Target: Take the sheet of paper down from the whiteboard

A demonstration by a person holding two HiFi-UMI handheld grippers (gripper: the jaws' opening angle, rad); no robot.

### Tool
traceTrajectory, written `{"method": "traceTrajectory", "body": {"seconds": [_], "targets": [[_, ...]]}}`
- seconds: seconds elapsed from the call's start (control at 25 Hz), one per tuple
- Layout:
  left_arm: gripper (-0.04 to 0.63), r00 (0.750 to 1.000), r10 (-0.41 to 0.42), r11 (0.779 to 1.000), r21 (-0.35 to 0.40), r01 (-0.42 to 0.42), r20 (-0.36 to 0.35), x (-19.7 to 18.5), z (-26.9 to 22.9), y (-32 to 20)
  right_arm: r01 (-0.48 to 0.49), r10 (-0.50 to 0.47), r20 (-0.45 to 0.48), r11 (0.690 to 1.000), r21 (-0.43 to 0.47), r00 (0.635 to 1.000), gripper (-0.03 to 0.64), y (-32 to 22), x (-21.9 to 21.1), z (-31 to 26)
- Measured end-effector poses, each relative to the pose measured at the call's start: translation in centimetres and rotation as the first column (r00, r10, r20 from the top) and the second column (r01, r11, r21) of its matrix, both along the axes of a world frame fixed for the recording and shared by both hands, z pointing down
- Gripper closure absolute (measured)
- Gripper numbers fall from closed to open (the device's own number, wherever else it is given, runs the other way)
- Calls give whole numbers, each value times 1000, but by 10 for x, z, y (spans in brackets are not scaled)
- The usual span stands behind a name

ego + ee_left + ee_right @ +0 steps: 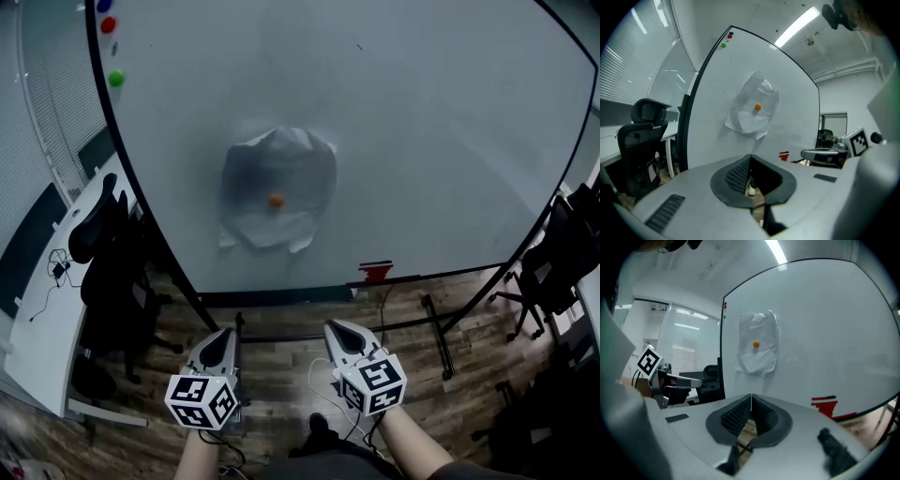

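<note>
White sheet (pixel 278 169), seemingly pinned by magnet (pixel 276 200), well beyond left tongs (pixel 225 332), right tongs (pixel 334 326); both pressed together.

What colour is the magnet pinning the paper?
Orange magnet, on the sheet of paper; clearest in the right gripper view.

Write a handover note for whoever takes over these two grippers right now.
Left hand-held gripper: shut, empty, short of the board.
Right hand-held gripper: shut, empty, beside the left one, also short of the board.
Sheet of paper: crumpled, up on the whiteboard, pinned by one orange magnet near its middle. Its lower corners look loose.
Done: nothing. Neither gripper touches the paper or the magnet.
Left: reach the board, open a gripper, probably pull the magnet off or grip a loose lower corner, then take the sheet down.
</note>
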State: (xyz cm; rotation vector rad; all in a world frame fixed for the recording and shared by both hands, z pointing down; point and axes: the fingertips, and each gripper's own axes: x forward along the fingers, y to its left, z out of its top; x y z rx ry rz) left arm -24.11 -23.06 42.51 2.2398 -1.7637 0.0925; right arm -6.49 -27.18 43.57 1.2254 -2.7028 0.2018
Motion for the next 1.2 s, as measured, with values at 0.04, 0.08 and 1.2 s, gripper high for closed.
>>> {"method": "traceTrajectory", "body": {"seconds": [0.04, 0.08, 1.2], "targets": [[581, 1000, -10, 1000, 3, 10, 10, -1, -3, -7, 13, -13, -1, 1000, 11, 1000, 594, -8, -3, -4], [581, 999, -23, 1000, 8, 23, 22, -3, -5, -14, 25, -25, -3, 999, 23, 1000, 594, -17, -6, -7], [578, 991, -116, 988, 114, 108, 66, -42, -35, -121, 74, -87, 100, 989, 126, 991, 592, -111, -52, -45]]}}
